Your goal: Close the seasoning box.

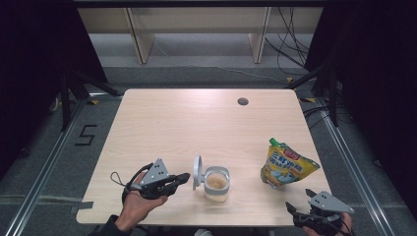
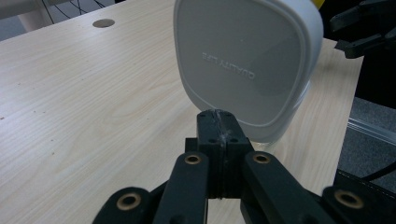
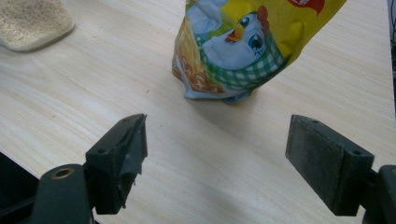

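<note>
Lab-type recording setup, not a home. Pale wood worktop [image 1: 162,128] sits mid-frame on grey carpet floor [image 1: 59,162], boxed in by metal rails [image 1: 44,169] at lower left and right. Black curtains [image 1: 29,59] fill both upper corners, with stand legs [image 1: 74,88] in front of them. Loose cables [image 1: 287,44] trail at upper right. A taped "5" marker [image 1: 86,134] on the floor at left. Light wooden furniture legs [image 1: 140,39] along the top.
</note>
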`<state>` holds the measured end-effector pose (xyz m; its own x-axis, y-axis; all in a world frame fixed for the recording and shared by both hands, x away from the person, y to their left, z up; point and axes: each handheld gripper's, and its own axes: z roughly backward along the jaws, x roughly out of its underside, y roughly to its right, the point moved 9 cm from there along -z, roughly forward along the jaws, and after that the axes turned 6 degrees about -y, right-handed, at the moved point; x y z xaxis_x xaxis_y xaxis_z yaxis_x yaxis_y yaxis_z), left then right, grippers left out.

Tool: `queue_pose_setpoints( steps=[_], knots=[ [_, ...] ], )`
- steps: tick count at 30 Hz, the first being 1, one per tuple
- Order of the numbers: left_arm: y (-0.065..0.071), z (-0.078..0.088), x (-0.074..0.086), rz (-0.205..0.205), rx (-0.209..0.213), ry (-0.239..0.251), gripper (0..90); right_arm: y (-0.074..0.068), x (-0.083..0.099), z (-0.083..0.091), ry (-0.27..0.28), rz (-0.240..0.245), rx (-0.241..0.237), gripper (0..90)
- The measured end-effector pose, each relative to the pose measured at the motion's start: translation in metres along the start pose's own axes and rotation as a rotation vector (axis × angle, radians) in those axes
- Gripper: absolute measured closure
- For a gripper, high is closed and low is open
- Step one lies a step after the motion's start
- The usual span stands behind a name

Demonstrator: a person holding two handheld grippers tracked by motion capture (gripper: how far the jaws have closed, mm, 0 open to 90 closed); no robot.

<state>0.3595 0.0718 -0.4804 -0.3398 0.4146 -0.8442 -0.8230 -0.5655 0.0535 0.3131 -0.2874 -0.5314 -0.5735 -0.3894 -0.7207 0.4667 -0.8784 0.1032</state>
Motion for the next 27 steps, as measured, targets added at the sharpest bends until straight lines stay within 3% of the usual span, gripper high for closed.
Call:
queue_pose_setpoints(
  steps=[5, 6, 7, 8, 10, 11, 13, 14, 17, 18, 19, 20, 27],
  knots=[
    [0.001, 0.000, -0.005, 0.011, -0.003, 0.013, 88.9, 0.001, 0.001, 0.001, 0.000, 0.001, 0.006, 21.8],
    [0.001, 0.000, -0.006, -0.009, -0.005, 0.008, 88.9, -0.001, 0.002, 0.002, -0.008, -0.012, -0.004, 21.8],
    [0.003, -0.001, -0.008, 0.000, 0.000, 0.017, 88.9, 0.002, 0.001, 0.002, -0.001, -0.001, 0.014, 21.9],
    [0.004, -0.001, -0.009, -0.010, 0.001, 0.011, 88.9, 0.000, 0.002, 0.002, -0.006, -0.015, -0.006, 22.0],
    [0.006, -0.002, -0.012, -0.029, 0.015, 0.021, 88.9, 0.001, 0.002, 0.002, -0.003, -0.009, 0.003, 22.3],
    [0.008, -0.003, -0.013, -0.015, 0.021, 0.022, 89.0, 0.001, 0.002, 0.002, -0.004, -0.011, 0.002, 22.2],
    [0.009, -0.004, -0.016, -0.035, 0.022, 0.022, 89.0, 0.001, 0.002, 0.002, -0.002, -0.006, 0.009, 22.3],
    [0.010, -0.004, -0.017, -0.018, 0.016, 0.022, 88.9, 0.002, 0.002, 0.002, -0.002, -0.004, 0.012, 22.3],
    [0.013, -0.005, -0.019, -0.021, 0.026, 0.022, 88.9, 0.001, 0.003, 0.003, -0.015, -0.020, 0.005, 22.3],
    [0.013, -0.006, -0.021, -0.037, 0.031, 0.027, 88.9, 0.002, 0.003, 0.003, -0.008, -0.008, 0.011, 22.3],
    [0.014, -0.006, -0.021, -0.022, 0.028, 0.029, 88.9, 0.002, 0.003, 0.003, -0.008, -0.009, 0.010, 22.3],
    [0.014, -0.006, -0.022, -0.039, 0.029, 0.027, 88.9, 0.002, 0.003, 0.003, -0.009, -0.009, 0.010, 22.3],
    [0.019, -0.009, -0.026, -0.050, 0.034, 0.022, 88.9, 0.001, 0.002, 0.002, -0.006, -0.012, 0.013, 22.7]
  ],
)
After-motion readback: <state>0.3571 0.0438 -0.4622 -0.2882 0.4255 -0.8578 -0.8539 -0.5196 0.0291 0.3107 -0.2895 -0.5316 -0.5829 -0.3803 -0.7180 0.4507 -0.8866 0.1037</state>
